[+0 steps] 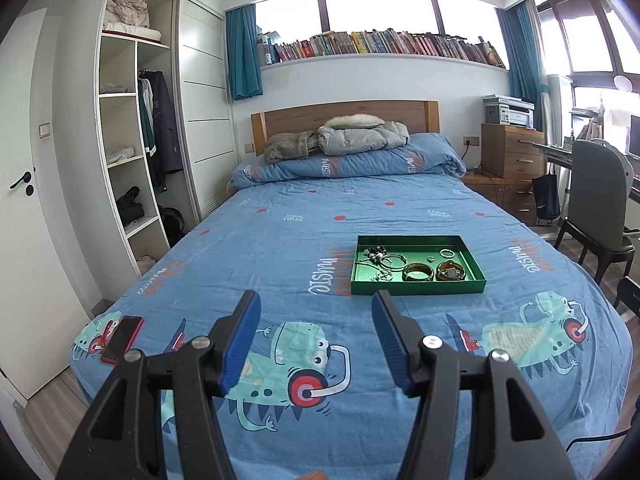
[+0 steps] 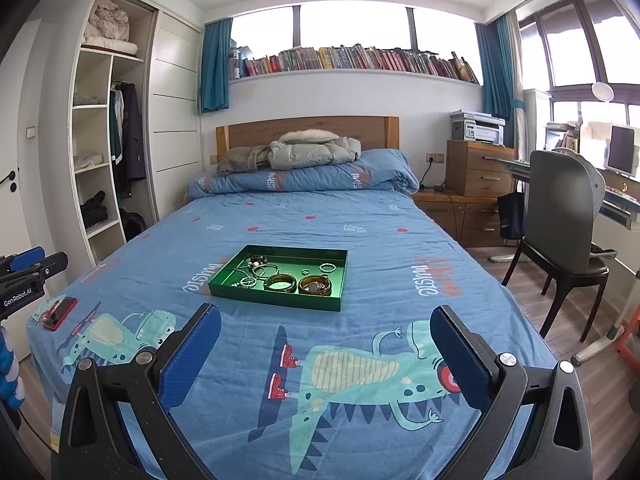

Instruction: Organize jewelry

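A green tray (image 1: 418, 288) (image 2: 276, 298) lies on the blue bed. It holds two amber bangles (image 1: 418, 273) (image 2: 281, 282), thin silver bangles (image 1: 391, 261), a small ring (image 2: 305, 271) and a beaded tangle (image 1: 374, 252). My left gripper (image 1: 316, 302) is open and empty, above the bed's foot, short of the tray. My right gripper (image 2: 326, 318) is open wide and empty, also short of the tray. The left gripper's body shows at the left edge of the right wrist view (image 2: 28, 280).
A red phone (image 1: 122, 338) (image 2: 60, 313) lies at the bed's near left corner. A folded quilt and coats (image 1: 352, 140) lie at the headboard. A chair (image 2: 560, 216) and desk stand to the right, a wardrobe (image 1: 132, 140) to the left.
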A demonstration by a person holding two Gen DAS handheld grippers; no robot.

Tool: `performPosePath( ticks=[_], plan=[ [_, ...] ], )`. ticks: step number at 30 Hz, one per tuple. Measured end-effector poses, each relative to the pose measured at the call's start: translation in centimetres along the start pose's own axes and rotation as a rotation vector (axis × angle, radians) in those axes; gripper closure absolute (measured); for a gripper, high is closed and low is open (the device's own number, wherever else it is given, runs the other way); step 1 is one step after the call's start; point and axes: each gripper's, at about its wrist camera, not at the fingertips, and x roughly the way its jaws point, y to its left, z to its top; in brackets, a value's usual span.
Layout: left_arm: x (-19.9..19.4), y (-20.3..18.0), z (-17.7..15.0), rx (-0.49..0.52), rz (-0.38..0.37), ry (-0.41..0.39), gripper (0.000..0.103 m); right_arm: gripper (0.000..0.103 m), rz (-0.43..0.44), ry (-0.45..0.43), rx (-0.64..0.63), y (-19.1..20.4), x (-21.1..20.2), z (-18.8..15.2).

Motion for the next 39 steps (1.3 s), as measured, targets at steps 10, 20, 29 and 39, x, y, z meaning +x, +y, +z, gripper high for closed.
performPosePath(
  ticks=[10, 20, 29, 39],
  plan=[
    [-1.0, 0.0, -0.3, 0.002, -0.014, -0.021, 0.045, 0.0, -0.027, -0.077, -0.021, 0.3, -1.9, -0.8],
    [-0.1, -0.1, -1.2, 0.019, -0.023, 0.003, 0.045, 0.0, -0.025, -0.075, -0.06, 1.7, -1.5, -1.5],
    [2.1, 0.1, -2.3, 0.017, -0.041, 0.052, 0.044, 0.0, -0.015, -0.029, -0.064, 3.0, 0.5, -2.3],
    [4.6, -0.2, -3.4, 0.01, -0.058, 0.104, 0.043, 0.0, -0.03, 0.01, -0.078, 3.6, 2.8, -2.9]
  ],
)
